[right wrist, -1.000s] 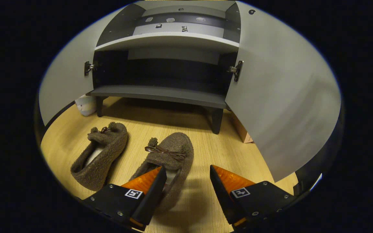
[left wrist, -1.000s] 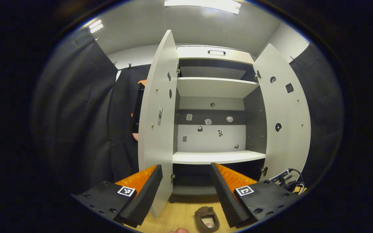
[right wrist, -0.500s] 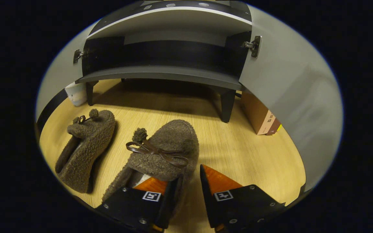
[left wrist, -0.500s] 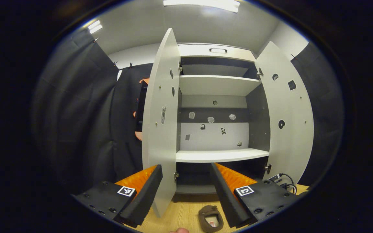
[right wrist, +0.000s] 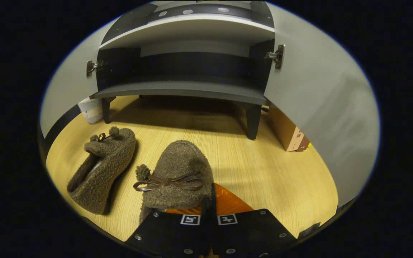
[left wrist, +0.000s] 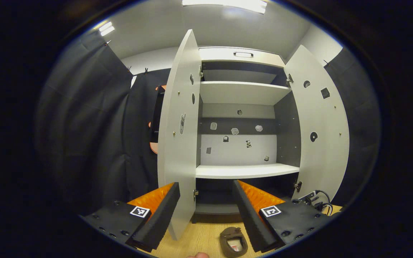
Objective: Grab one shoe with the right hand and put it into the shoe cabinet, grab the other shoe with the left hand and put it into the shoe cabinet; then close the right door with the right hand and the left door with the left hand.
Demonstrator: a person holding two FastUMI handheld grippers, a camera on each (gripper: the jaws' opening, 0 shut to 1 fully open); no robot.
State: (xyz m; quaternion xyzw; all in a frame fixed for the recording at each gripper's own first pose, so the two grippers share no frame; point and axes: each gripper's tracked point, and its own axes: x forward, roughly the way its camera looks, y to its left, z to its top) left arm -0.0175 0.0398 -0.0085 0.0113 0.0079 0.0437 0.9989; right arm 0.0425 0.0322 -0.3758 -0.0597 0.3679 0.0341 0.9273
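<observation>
The shoe cabinet (left wrist: 244,172) stands open at the centre of the left gripper view, both doors swung wide, its pale shelves bare of shoes. My left tool (left wrist: 206,200) hangs spread apart at the bottom of that frame, touching nothing. In the right gripper view my right tool (right wrist: 208,204) is pressed together at bottom centre, pinching the side wall of the near shoe (right wrist: 177,172). The other shoe (right wrist: 102,168) lies on the wooden floor (right wrist: 281,172) at lower left.
</observation>
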